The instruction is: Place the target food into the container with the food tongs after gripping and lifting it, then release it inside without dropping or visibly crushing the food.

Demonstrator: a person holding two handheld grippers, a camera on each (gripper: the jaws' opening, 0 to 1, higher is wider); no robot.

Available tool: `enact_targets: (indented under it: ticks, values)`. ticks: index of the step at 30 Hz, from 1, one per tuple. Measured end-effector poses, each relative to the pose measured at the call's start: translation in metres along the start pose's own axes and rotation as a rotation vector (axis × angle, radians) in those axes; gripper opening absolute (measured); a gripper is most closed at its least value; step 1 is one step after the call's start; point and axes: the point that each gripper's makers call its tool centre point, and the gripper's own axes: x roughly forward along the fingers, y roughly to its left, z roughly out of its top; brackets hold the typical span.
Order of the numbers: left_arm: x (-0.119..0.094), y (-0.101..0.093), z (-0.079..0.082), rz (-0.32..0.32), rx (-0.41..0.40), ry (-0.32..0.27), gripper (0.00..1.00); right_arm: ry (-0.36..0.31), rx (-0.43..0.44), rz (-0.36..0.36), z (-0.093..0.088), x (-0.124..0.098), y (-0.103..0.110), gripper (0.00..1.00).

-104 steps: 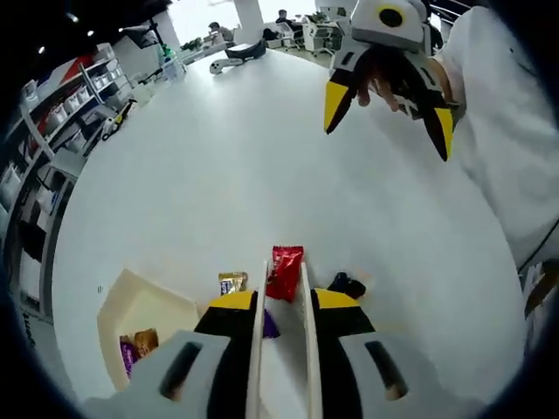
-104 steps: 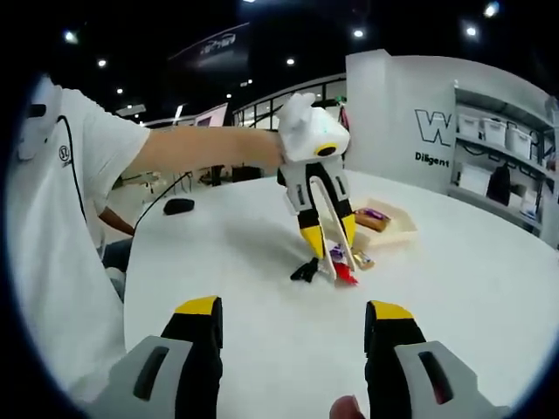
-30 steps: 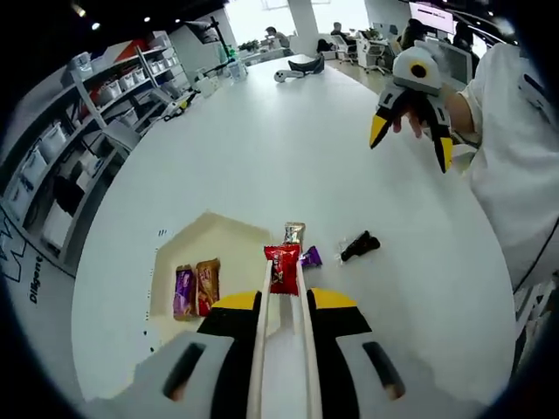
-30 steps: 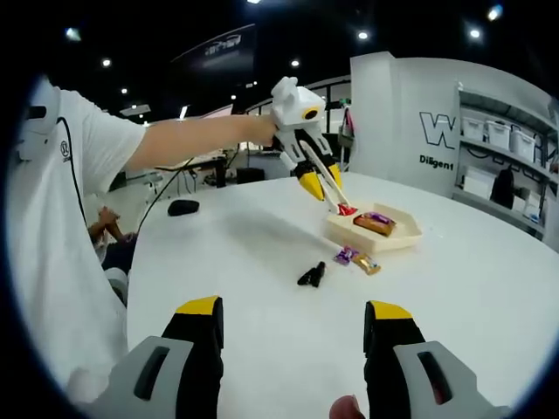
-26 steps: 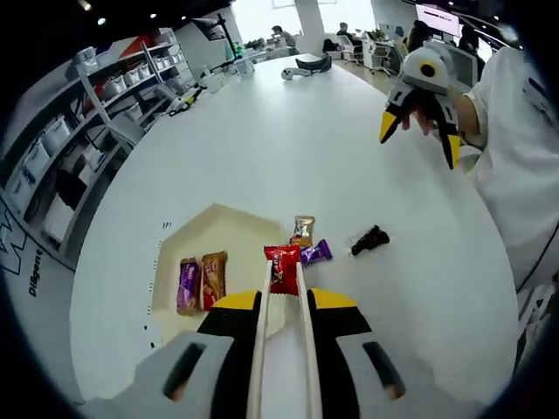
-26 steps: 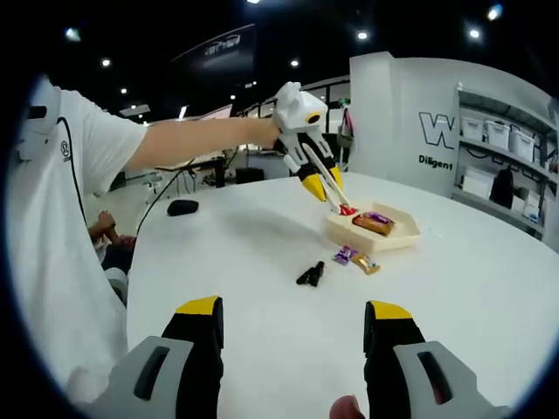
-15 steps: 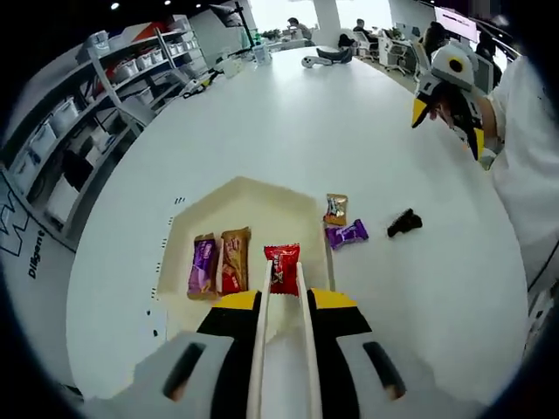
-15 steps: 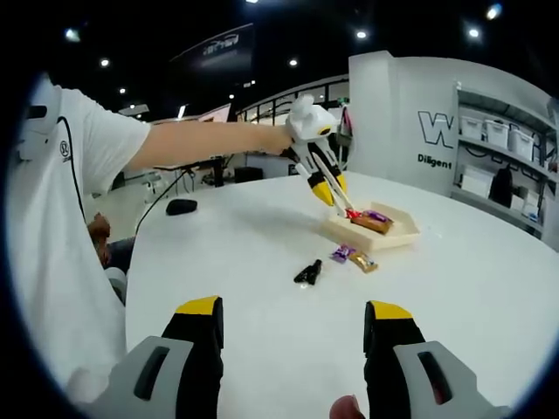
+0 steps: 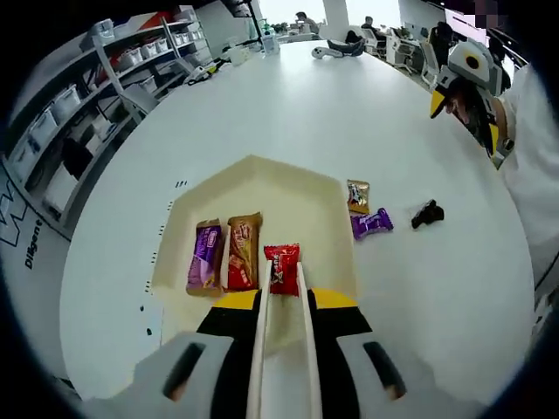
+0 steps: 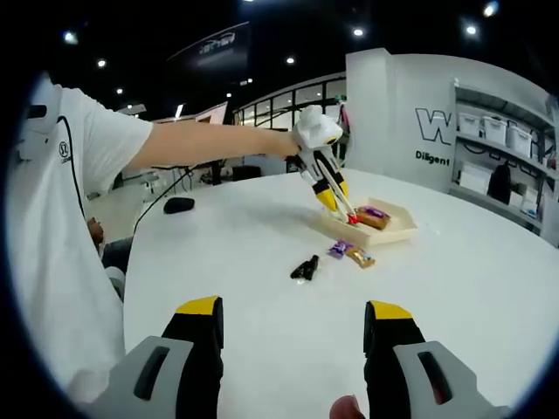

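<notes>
While the left gripper (image 9: 281, 301) squeezes a pair of cream food tongs (image 9: 281, 349) between its yellow-tipped jaws, the tong blades meet on a red snack packet (image 9: 282, 266) held over the near part of the container (image 9: 288, 188), a pale hexagonal tray on the white table (image 9: 288, 105). The lower edge of the red packet is hidden between the blades, and whether it touches the tray floor cannot be told. Just beside it, inside the tray, lie a brown-and-red bar (image 9: 243, 262) and a purple bar (image 9: 204, 266), side by side. Outside the tray, near its right wall, rest a small gold-and-dark packet (image 9: 358, 195) and a purple wrapped sweet (image 9: 372, 223), with a small black object (image 9: 427, 213) a little further off; its nature is too unclear to name. The right gripper (image 9: 463, 109) hangs above the table's far right edge, partly cut off by the view's border.

In the right gripper view, the right gripper (image 10: 293, 336) has its jaws wide apart, gripping nothing, over bare table. Farther off, the person's outstretched arm (image 10: 210, 144) carries the left gripper (image 10: 336, 202) down over the tray (image 10: 393, 231), where the packets are too small to tell apart.
</notes>
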Motion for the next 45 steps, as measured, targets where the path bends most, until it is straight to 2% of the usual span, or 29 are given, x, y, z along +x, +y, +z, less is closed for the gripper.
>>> enact_targets:
  ticks: [25,41,45]
  values:
    - [-0.004,0.003,0.001,0.013,0.028,0.016,0.21,0.002,0.006,0.001,-0.004,0.0,0.0,0.62]
    - [-0.019,-0.017,0.029,0.011,0.078,-0.034,0.2,-0.005,-0.003,0.009,0.0,0.001,0.005,0.62]
    - [-0.024,-0.025,0.043,-0.004,0.083,-0.077,0.2,-0.005,-0.005,0.008,0.0,0.001,0.005,0.63]
